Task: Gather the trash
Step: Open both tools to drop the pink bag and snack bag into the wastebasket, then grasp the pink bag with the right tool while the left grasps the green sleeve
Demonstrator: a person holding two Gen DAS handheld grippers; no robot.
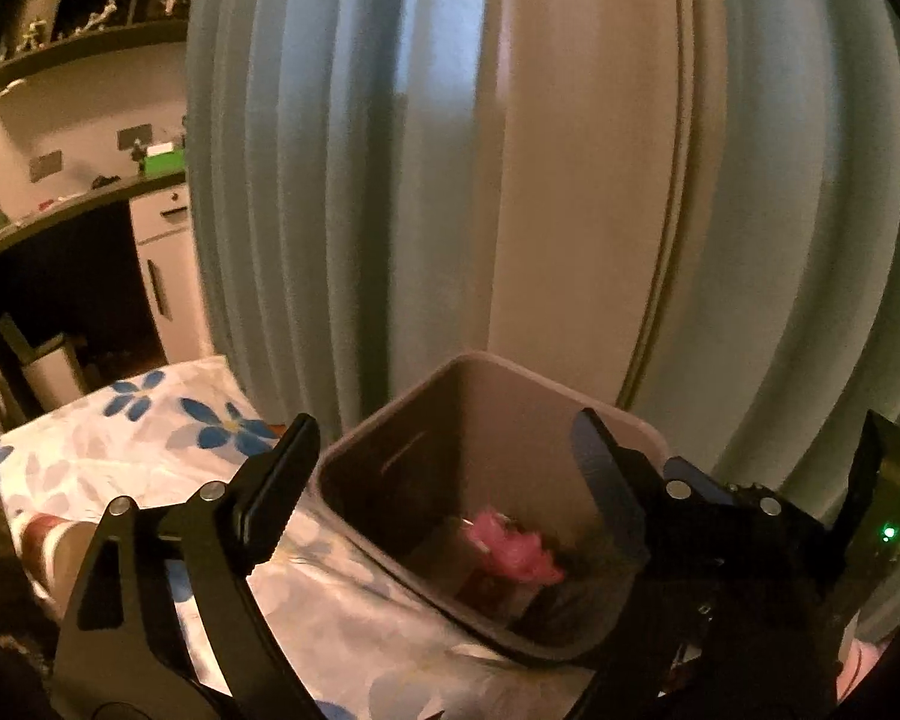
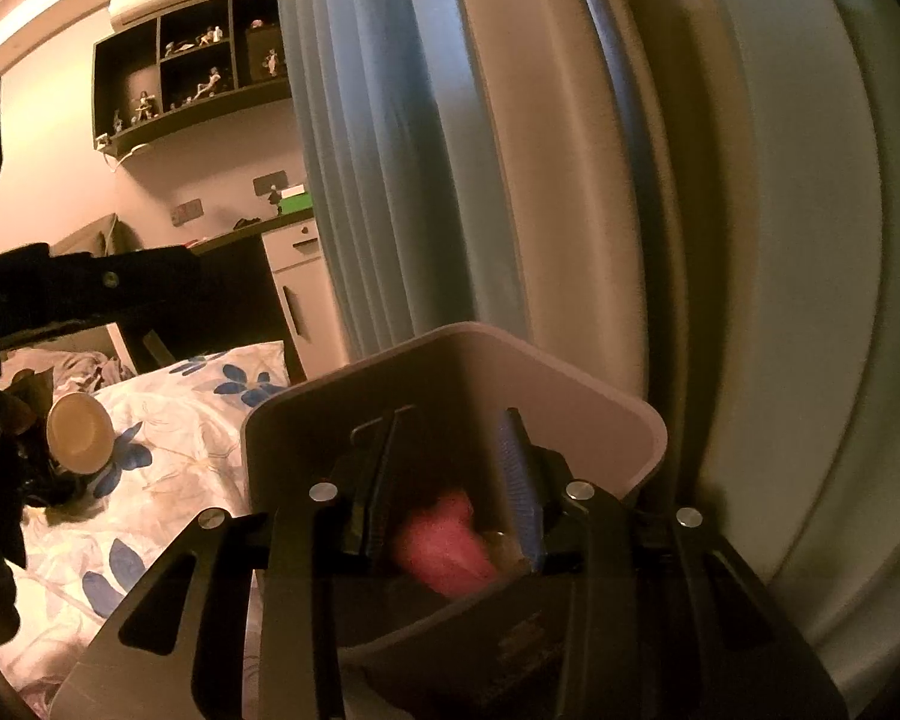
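Note:
A grey trash bin (image 1: pixel 384 414) stands by the bed in front of the curtain; it also shows in the right wrist view (image 2: pixel 306 414). Pink crumpled trash (image 1: pixel 513 552) lies inside the bin, seen in the right wrist view too (image 2: pixel 444 540). My left gripper (image 1: pixel 444 468) is open and empty, its jaws spread wide across the bin's mouth. My right gripper (image 2: pixel 450 456) is open over the bin's mouth, with the pink trash below and between its fingers, apart from them. A paper cup (image 2: pixel 78 432) lies on the bed at the left.
A bed with a white sheet printed with blue flowers (image 1: pixel 150 450) lies left of the bin. Grey-blue curtains (image 1: pixel 342 180) hang close behind it. A dark desk (image 1: pixel 60 216), a white cabinet (image 2: pixel 300 282) and wall shelves with figurines (image 2: pixel 192 72) stand at the far left.

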